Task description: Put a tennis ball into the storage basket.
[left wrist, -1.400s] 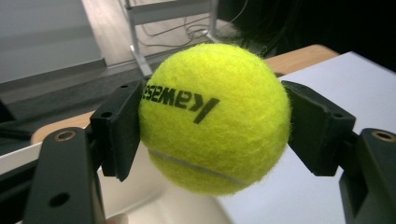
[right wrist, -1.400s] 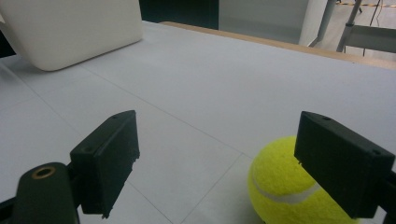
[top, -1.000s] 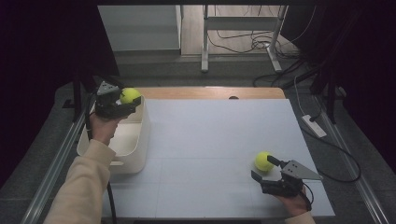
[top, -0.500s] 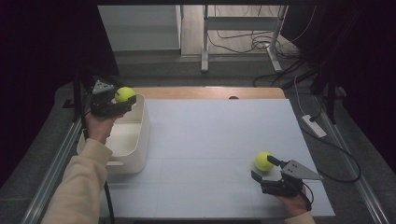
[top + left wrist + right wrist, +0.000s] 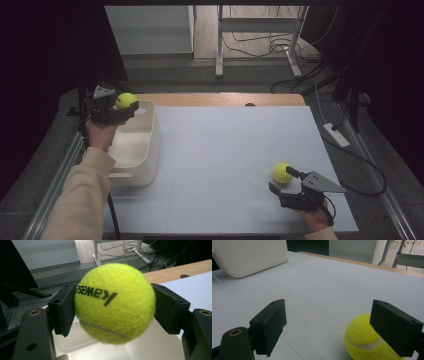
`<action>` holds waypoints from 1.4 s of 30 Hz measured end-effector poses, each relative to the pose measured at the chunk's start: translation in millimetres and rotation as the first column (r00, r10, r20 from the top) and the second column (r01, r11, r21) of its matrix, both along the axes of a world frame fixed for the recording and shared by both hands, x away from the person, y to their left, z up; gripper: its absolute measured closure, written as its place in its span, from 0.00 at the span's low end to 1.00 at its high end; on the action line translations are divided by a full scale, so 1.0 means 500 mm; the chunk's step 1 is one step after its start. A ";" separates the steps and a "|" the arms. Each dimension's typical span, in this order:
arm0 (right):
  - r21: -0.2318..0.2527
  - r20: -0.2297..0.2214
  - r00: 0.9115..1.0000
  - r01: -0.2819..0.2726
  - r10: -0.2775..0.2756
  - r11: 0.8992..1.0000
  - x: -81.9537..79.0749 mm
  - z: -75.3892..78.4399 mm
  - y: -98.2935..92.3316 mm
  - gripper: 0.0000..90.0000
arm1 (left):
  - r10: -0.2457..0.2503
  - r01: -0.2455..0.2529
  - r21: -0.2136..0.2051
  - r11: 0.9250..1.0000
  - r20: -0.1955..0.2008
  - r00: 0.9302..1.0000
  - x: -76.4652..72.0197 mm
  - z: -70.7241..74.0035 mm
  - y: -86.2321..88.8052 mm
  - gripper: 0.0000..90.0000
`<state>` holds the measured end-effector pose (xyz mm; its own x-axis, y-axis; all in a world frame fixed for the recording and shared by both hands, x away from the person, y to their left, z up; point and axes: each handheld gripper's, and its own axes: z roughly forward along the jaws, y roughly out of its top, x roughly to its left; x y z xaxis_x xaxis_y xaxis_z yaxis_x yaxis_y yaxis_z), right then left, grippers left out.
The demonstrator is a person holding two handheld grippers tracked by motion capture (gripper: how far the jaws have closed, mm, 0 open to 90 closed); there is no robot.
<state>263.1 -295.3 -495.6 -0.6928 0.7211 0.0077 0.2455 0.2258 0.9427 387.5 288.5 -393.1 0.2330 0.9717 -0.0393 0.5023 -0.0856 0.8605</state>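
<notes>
My left gripper (image 5: 125, 105) is shut on a yellow tennis ball (image 5: 127, 100) and holds it in the air over the far left corner of a white bin (image 5: 149, 145). In the left gripper view both pads press the sides of the ball (image 5: 115, 302), with the bin's inside (image 5: 155, 345) below. A second tennis ball (image 5: 281, 172) lies on the white mat at the near right. My right gripper (image 5: 281, 181) stands open just behind it. In the right gripper view that ball (image 5: 359, 340) sits by the right jaw, partly behind it, with a clear gap to the left jaw.
The white mat (image 5: 225, 145) covers the table, and a wooden strip (image 5: 220, 99) shows at its far edge. A power strip (image 5: 336, 135) and cables lie off the right side. A metal rail (image 5: 60, 175) runs along the left. The bin (image 5: 249, 257) shows far off in the right gripper view.
My left gripper has carried its ball slightly to the left over the bin. The right gripper and the ball on the mat have kept still.
</notes>
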 end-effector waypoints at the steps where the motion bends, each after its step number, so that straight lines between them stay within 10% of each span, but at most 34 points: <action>1: 0.000 0.000 1.000 0.000 0.000 1.000 0.000 0.000 0.000 0.15 | 0.005 -0.005 0.001 1.000 -0.001 1.000 0.001 -0.001 0.001 0.29; 16: 0.000 -0.001 1.000 0.001 -0.001 1.000 0.000 0.000 0.000 0.15 | 0.058 -0.057 0.014 0.998 -0.017 0.998 0.006 -0.006 0.025 0.29; 42: -0.005 -0.001 1.000 0.001 -0.001 1.000 0.001 -0.001 0.000 0.15 | 0.099 -0.090 0.067 0.994 -0.154 0.983 0.027 -0.046 0.049 0.29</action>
<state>263.5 -295.2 -496.3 -0.6922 0.7217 0.0047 0.2464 0.2302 0.9415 400.9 313.0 -416.1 0.1354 0.9907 -0.0096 0.6389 -0.0799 0.7652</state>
